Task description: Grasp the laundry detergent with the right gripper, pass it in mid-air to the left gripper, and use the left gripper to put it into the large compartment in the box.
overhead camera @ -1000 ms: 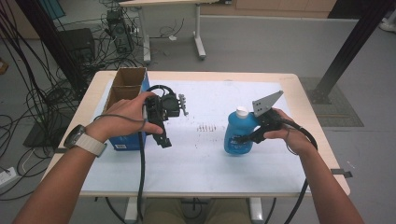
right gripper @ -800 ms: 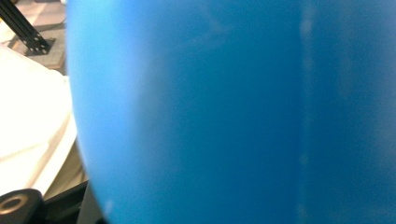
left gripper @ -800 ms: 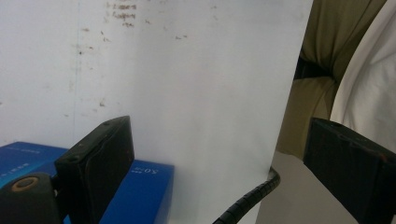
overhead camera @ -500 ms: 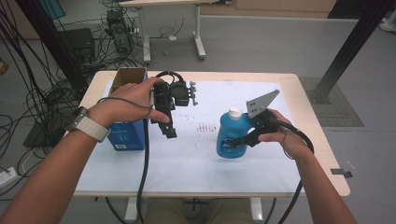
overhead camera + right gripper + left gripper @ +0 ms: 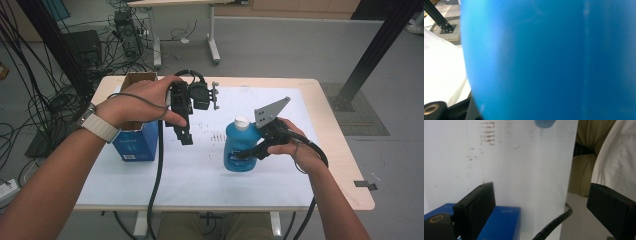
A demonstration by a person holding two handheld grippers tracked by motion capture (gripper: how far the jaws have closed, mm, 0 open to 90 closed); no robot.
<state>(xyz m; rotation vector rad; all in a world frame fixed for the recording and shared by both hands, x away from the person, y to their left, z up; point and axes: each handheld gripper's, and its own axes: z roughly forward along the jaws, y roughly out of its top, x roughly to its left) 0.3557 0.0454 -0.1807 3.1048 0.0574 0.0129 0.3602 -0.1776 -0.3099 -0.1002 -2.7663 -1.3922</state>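
Right claw point(image 5: 247, 152): squeezes the blue bottle point(image 5: 239, 150), which sits upright mid-table (white cap on top).
Left claw point(image 5: 184, 131): wide open, holds nothing, hangs above the mat point(image 5: 200, 175) near the blue box point(image 5: 135, 145).
Tip: keep the bottle straight, hold firm, move slowly, and don't bump the box.

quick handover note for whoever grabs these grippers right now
Left gripper: open, holding nothing, held above the table beside the blue box.
Right gripper: shut on the blue bottle, upright with its white cap on, at mid-table.
Done: bottle gripped.
Left: probably put the bottle into the box, whose top is open; steady it with the free gripper.
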